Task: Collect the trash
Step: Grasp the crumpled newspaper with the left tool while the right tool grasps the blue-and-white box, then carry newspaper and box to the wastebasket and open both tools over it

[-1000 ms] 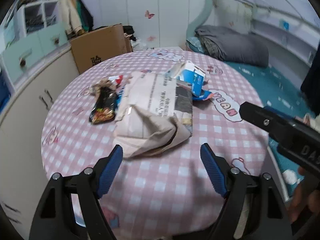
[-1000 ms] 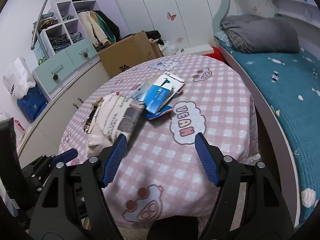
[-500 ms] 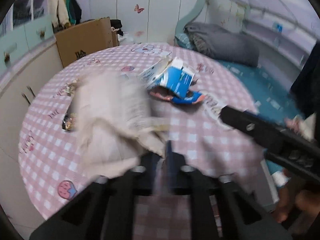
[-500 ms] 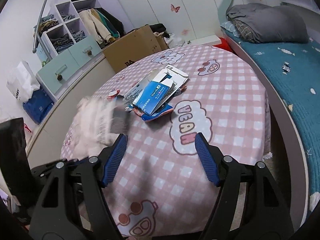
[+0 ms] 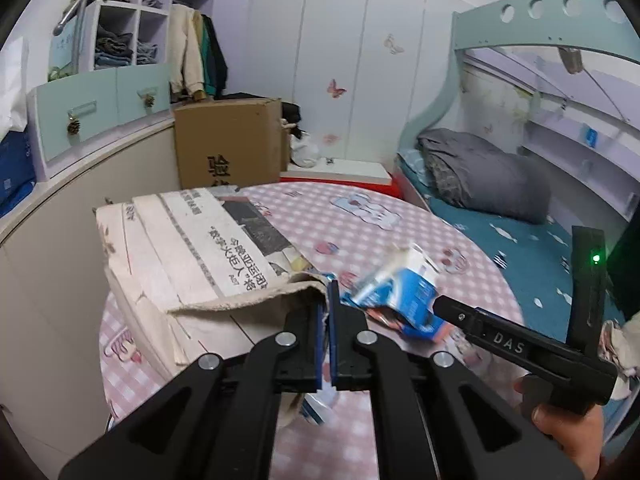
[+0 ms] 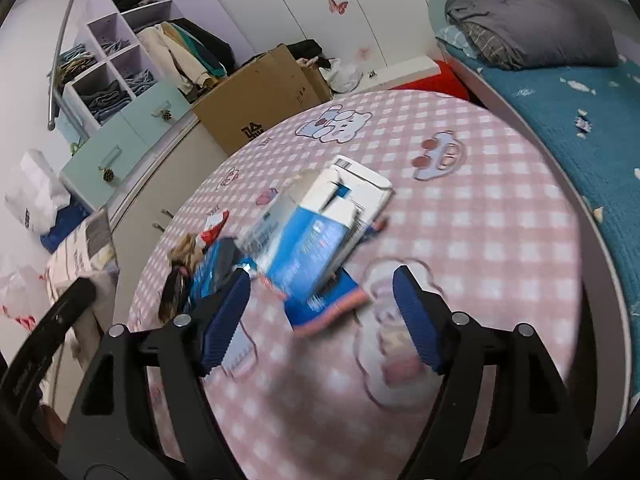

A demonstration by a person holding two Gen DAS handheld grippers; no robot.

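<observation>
One folded newspaper (image 5: 192,256) is pinched by its torn edge in the clenched left tool (image 5: 328,312), lifted off the pink checked surface (image 5: 360,220) and hanging out to the left of the blue-and-white carton (image 6: 316,232). That one carton lies near the middle of the surface on one flat blue wrapper (image 6: 328,304). Left of the carton sit one red-and-white scrap (image 6: 214,226) and one dark snack wrapper (image 6: 174,292), blurred. The right tool (image 6: 320,316) hangs released over the surface just in front of the carton, its jaws lately widening with nothing between them.
</observation>
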